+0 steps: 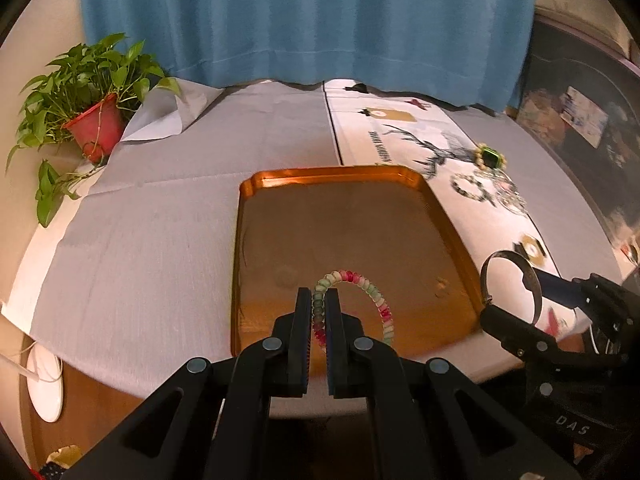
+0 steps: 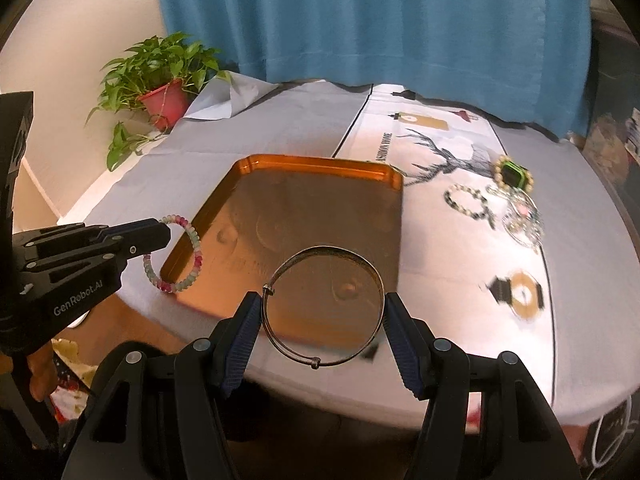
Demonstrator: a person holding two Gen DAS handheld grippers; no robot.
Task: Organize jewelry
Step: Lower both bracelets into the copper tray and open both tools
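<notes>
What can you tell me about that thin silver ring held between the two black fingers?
The thin silver metal bangle is a plain wire hoop with two small sliding knots on its rim. The right gripper clamps it across its width, one pad on each side. It hangs flat-on above the near end of the orange tray, touching nothing else.

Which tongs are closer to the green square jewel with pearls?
Right. The right tongs, gripping a thin metal bangle, are on the green square jewel's side of the tray; the left tongs are beyond its far edge.

Table (image 2: 280,136) (grey cloth), orange tray (image 2: 320,166), jewelry (image 2: 496,200)
</notes>
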